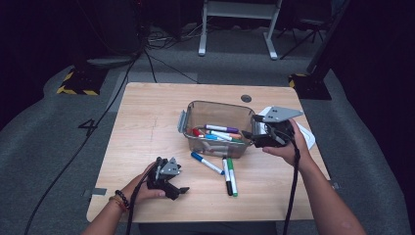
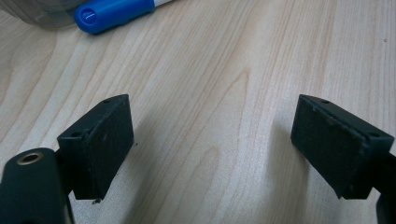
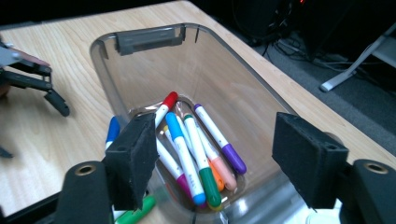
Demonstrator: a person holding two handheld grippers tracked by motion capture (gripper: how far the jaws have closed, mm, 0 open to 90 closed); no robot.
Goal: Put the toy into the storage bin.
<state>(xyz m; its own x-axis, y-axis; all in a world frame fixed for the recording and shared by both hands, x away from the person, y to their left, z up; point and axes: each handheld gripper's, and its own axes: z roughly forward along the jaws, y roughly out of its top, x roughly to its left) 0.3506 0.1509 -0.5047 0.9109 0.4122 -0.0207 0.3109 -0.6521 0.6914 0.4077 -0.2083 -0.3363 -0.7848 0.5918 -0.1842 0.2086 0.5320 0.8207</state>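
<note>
A clear plastic bin stands on the wooden table, with several coloured markers lying in it. Three markers lie loose in front of it: blue, black and green. My right gripper hovers at the bin's right end, open, with nothing between its jaws. In the right gripper view the right gripper looks into the bin at the markers. My left gripper rests near the front left, open. The left gripper shows bare wood between its jaws and the blue marker's cap ahead.
A white flat object lies at the table's right edge, under my right hand. A round cable hole sits at the back edge. Past the table lie a dark floor, cables and stand legs. The table's left half is bare wood.
</note>
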